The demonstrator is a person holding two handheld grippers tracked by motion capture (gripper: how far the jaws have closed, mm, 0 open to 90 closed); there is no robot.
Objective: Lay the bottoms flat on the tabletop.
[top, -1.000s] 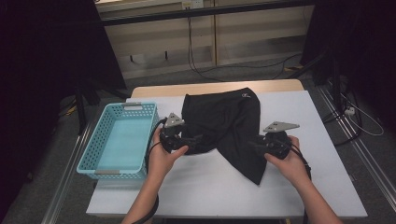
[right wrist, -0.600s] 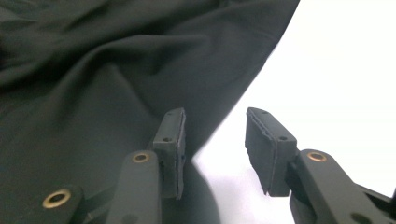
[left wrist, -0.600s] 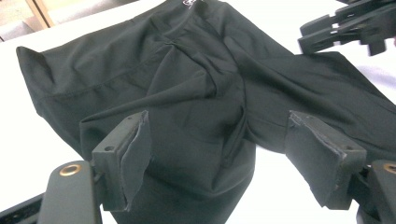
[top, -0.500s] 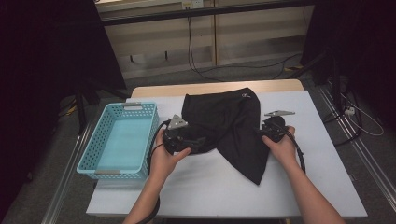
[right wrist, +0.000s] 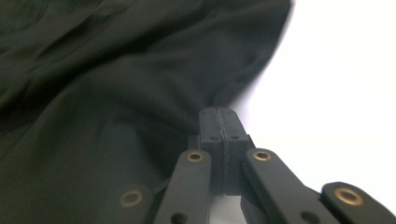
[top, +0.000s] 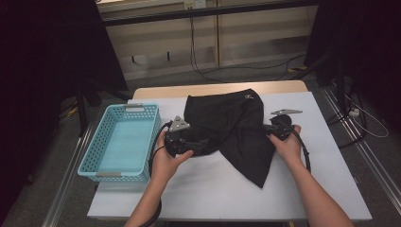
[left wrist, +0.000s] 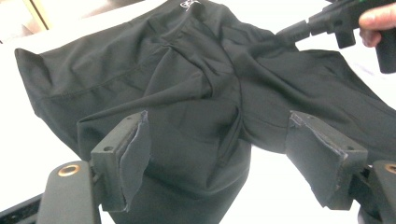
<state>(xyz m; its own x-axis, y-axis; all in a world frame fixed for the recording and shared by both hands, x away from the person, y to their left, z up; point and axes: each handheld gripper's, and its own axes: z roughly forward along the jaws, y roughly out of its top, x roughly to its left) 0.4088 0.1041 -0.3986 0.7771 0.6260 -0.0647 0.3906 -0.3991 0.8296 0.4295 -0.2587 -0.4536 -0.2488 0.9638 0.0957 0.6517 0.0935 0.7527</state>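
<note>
A pair of black shorts [top: 222, 120] lies spread on the white table [top: 213, 189]. My left gripper [top: 204, 143] lies at its left lower edge. In the left gripper view its jaws stand wide open [left wrist: 219, 158] over a fold of the black cloth [left wrist: 187, 93], and the pads are not pressing it. My right gripper [top: 268, 128] is at the shorts' right edge. Its jaws have just been closing and are now shut [right wrist: 218, 112], pinching the hem of the cloth [right wrist: 116, 70]. The right gripper [left wrist: 292, 31] also appears far off in the left gripper view.
A light blue plastic basket [top: 101, 142] stands on the table left of the left hand, with nothing in it. Bare white table lies in front of the shorts and to their right. Cables trail from both grippers.
The right hand moved away from the person along the shorts' right edge, and its jaws closed on the cloth. The left hand and its gripper kept still.
</note>
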